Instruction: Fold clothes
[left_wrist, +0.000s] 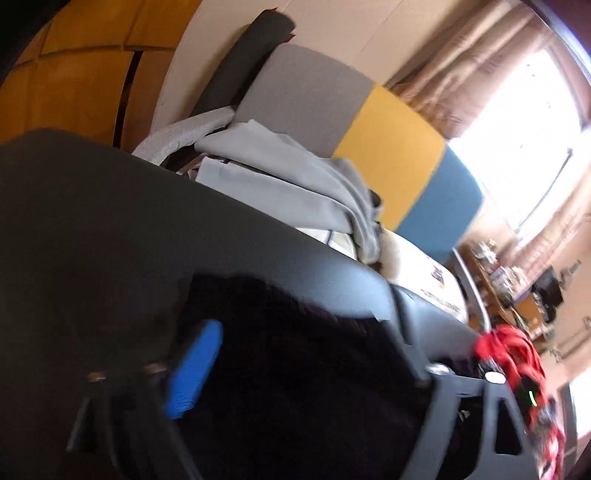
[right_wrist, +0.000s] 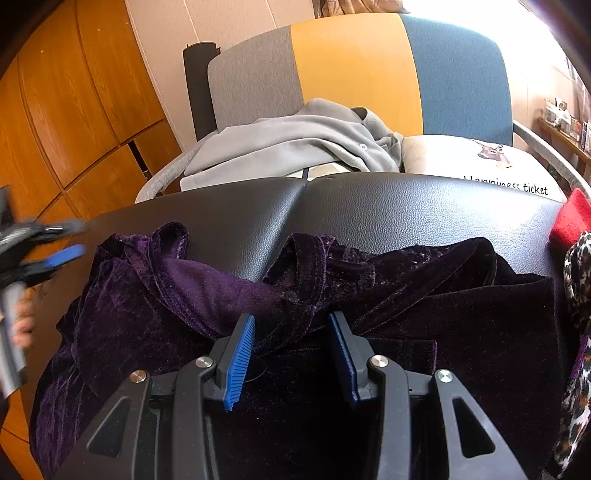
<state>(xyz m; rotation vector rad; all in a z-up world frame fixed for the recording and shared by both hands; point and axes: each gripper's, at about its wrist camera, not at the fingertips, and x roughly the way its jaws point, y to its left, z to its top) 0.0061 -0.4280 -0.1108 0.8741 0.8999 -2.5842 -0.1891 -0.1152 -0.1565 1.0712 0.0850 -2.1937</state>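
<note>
A dark purple velvet garment (right_wrist: 424, 295) lies crumpled on the black leather table (right_wrist: 406, 210). My right gripper (right_wrist: 293, 347) sits on its near middle. Its blue pads (right_wrist: 240, 354) stand partly apart with a bunch of velvet gathered between them, and creases run toward the gap. My left gripper (right_wrist: 70, 242) hovers at the table's left edge, beyond the garment's left end. Its jaws are wide and hold nothing, and a person's hand (right_wrist: 24, 321) holds its handle. In the blurred left wrist view, the left gripper (left_wrist: 340, 373) is over the dark garment (left_wrist: 295, 350), with one blue pad (left_wrist: 195, 369) showing.
A chair with a grey, yellow and blue back (right_wrist: 354, 74) stands behind the table. It holds a grey garment (right_wrist: 295, 147) and a printed cushion (right_wrist: 461, 158). A red cloth (right_wrist: 570, 218) and a leopard-print cloth (right_wrist: 576, 369) lie at the table's right. Wooden cupboards (right_wrist: 74, 110) stand to the left.
</note>
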